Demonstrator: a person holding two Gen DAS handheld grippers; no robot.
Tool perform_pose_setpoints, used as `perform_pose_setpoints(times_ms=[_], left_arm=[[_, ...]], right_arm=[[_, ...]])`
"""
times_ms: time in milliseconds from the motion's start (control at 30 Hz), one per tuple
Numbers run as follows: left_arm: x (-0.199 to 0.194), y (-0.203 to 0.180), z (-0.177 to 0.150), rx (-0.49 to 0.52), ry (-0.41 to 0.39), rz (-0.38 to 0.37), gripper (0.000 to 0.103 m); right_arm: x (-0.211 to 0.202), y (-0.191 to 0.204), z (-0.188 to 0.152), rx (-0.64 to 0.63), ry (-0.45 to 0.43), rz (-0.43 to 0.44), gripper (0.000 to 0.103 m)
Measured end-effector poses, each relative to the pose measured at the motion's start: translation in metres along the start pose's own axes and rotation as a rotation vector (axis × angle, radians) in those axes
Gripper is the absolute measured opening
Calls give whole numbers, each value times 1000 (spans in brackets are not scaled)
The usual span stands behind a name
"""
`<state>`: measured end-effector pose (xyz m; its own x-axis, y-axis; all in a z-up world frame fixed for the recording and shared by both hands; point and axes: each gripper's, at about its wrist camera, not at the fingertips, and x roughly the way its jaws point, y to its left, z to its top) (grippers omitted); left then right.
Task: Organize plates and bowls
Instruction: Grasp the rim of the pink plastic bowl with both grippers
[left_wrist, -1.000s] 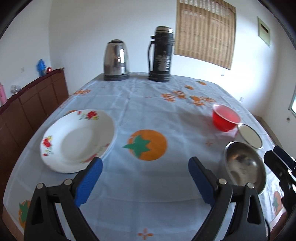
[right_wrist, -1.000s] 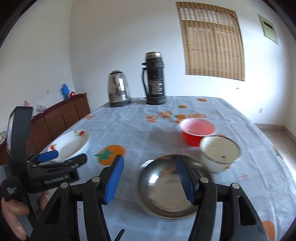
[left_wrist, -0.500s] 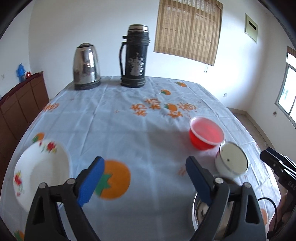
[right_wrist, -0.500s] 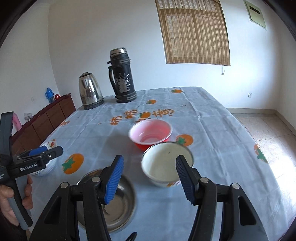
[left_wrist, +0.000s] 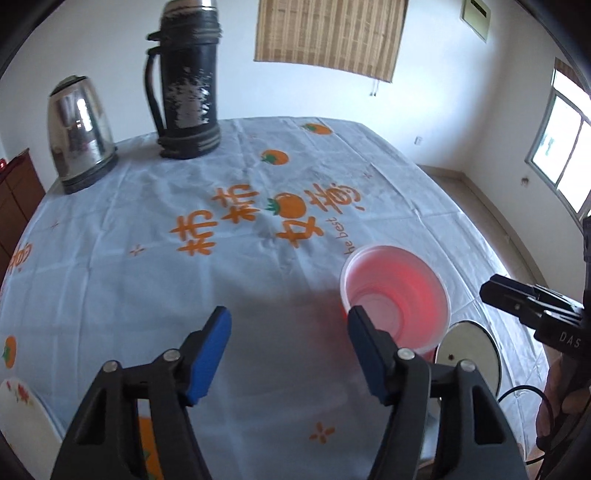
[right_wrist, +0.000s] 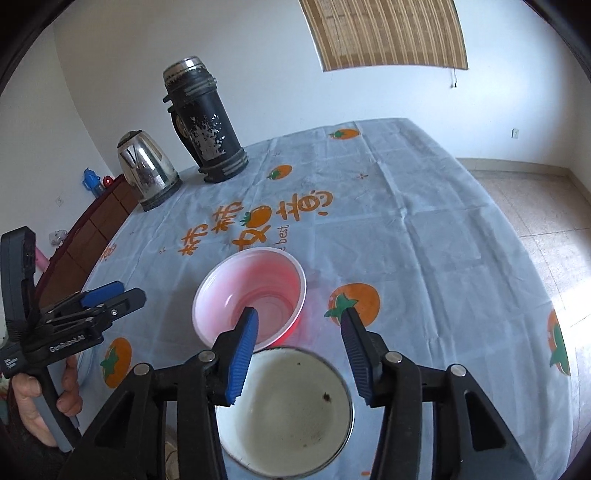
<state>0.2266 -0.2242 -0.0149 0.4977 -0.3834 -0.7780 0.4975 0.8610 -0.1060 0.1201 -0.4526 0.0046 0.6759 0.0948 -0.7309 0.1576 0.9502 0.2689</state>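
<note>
Red bowl (right_wrist: 250, 295): sitting on the tablecloth (right_wrist: 424, 236), just under the orange writing. Nothing is showing inside it.
White bowl (right_wrist: 284, 410): sitting right next to the red bowl, on the near side. It is looking empty, with only a small dark speck inside.
Flowered plate (left_wrist: 20, 417): peeking in far to the left of the red bowl, at the table edge.
Left gripper (left_wrist: 288, 350): its jaws are closing over bare cloth left of the red bowl, holding nothing. Its right blue pad is showing in front of the bowl's rim.
Right gripper (right_wrist: 299, 347): its jaws are closing above the white bowl's far rim, not pinching anything.
Black flask (right_wrist: 205, 122): standing far behind the red bowl.
Silver kettle (right_wrist: 147, 170): standing beside the flask.
</note>
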Motion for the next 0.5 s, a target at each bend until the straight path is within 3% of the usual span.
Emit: perform_pose_setpoints(times_ms=[33,133,333,433,500], left_arm=[[5,-3,3,4,7,-7,65],[24,-12,9,6,48,-43,47],[50,-23,16,43,85,-24,45],[61,-23,17,48,107,-29,36],[69,-24,18,44,121,-52,30]], right_arm=[[5,-1,2,7,14,9,48],[24,-2,7,19,62,28,36],[56,-4,10,31,135,9,36],[64,-5,11,29,158,18,36],[68,-3,11,16,173,21,30]])
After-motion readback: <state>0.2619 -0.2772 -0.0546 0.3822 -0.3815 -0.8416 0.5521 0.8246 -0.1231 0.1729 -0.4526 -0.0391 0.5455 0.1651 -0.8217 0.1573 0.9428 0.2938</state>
